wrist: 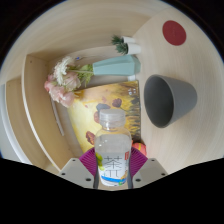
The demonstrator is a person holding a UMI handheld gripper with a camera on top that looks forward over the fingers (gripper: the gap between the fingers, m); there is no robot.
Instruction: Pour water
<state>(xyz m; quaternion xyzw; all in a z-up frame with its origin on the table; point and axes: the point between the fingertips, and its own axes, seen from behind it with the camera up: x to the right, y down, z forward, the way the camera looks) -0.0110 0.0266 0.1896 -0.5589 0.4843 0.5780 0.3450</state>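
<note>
Pale wood table (185, 150) underneath, and the bottle (112, 150) stands upright, clamped between the gripper (112, 172) fingers, cap up at twelve. Grey cup (168, 99) waits at two o'clock, near, mouth open. Flowers (62, 82) and a teal vase (115, 67) lie at eleven, clear of that path.

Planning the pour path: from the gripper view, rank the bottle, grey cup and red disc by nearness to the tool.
1. Bottle: between the tool's fingers.
2. Grey cup: ahead, to the right.
3. Red disc: farthest, beyond the cup.
</note>
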